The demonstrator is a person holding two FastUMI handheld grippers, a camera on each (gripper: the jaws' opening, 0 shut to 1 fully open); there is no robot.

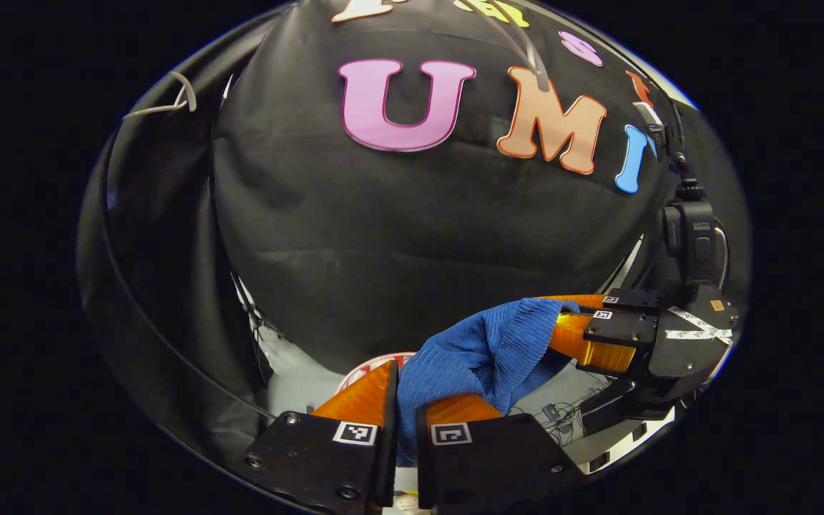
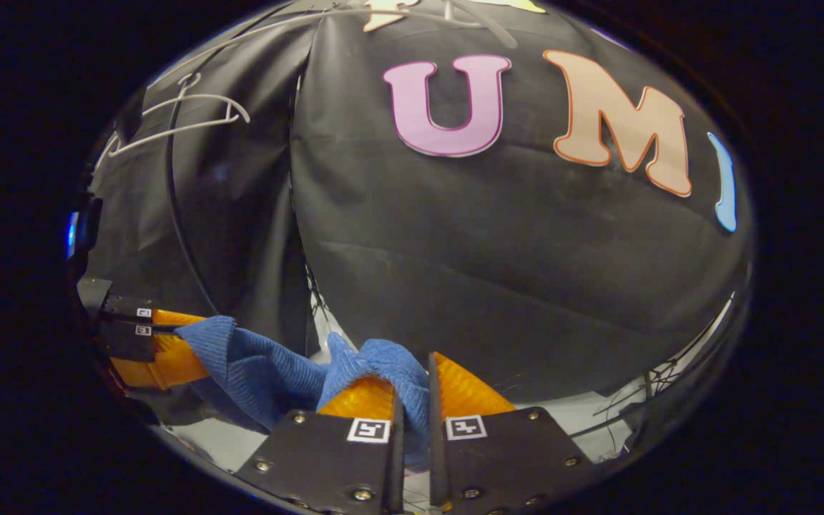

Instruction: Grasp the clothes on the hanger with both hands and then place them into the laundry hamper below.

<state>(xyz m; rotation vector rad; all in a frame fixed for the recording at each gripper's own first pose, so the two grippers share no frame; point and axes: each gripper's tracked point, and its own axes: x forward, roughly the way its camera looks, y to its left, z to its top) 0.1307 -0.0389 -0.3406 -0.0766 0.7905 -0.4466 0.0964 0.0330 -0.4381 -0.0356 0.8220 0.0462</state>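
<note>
The blue knit garment (image 1: 480,354), soft, light and floppy, hangs slung in the air between the 2 tongs, left gripper (image 1: 403,408) and right gripper (image 2: 412,400) each pinched closed on a bunched edge, a good hold for limp cloth.

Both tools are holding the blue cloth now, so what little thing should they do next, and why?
Probably lower both together toward the hamper. The left tool and the right tool each pinch an end of the blue cloth, which hangs between them, off the white hanger up on the wall. A red and white rim, perhaps the hamper, shows below.
</note>
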